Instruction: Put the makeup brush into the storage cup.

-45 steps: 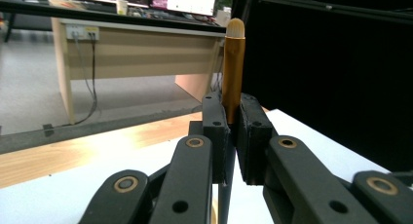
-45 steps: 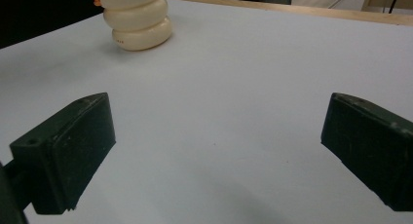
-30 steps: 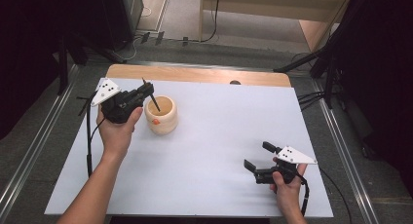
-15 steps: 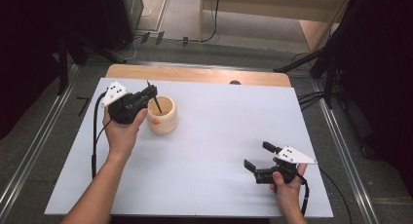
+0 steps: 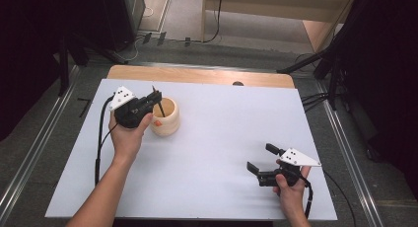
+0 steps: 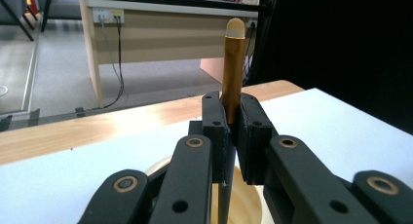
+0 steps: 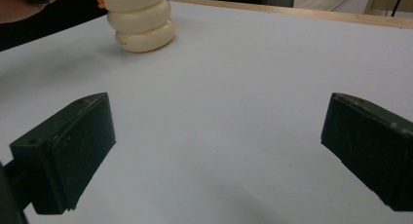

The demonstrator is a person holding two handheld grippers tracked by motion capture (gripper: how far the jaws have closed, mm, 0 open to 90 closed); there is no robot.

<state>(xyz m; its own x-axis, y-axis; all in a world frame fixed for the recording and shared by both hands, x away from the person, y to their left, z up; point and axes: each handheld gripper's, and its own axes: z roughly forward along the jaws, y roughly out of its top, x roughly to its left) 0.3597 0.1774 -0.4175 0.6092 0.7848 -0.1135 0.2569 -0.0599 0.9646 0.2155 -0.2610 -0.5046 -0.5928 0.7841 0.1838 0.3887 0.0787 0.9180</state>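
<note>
A person's left hand (image 5: pixel 125 138) holds the left gripper (image 5: pixel 154 99) at the rim of a cream-coloured, ribbed round holder (image 5: pixel 166 122) on the white table top (image 5: pixel 222 138), its two black jaws clamped together on a slim brown stick with a pale rounded tip (image 6: pixel 234 70). In the left gripper view the stick rises upright between the jaws, its pale end well above them, while the holder's open mouth shows directly below. From the high view the stick appears as a thin dark rod leaning into the holder's mouth; how far down it reaches cannot be told. A small orange mark (image 5: pixel 156 122) shows on the holder's near side, just beside the hand.

The holder stands on the left half of the table, towards the far edge, where a strip of bare wooden board (image 5: pixel 197 75) runs behind the white surface.

Well apart, near the front right corner, the person's right hand (image 5: pixel 291 192) rests the right gripper (image 5: pixel 260 159) low over the table, its jaws spread wide with nothing between them. In the right gripper view the holder sits far off at upper left, beyond bare white surface.
</note>
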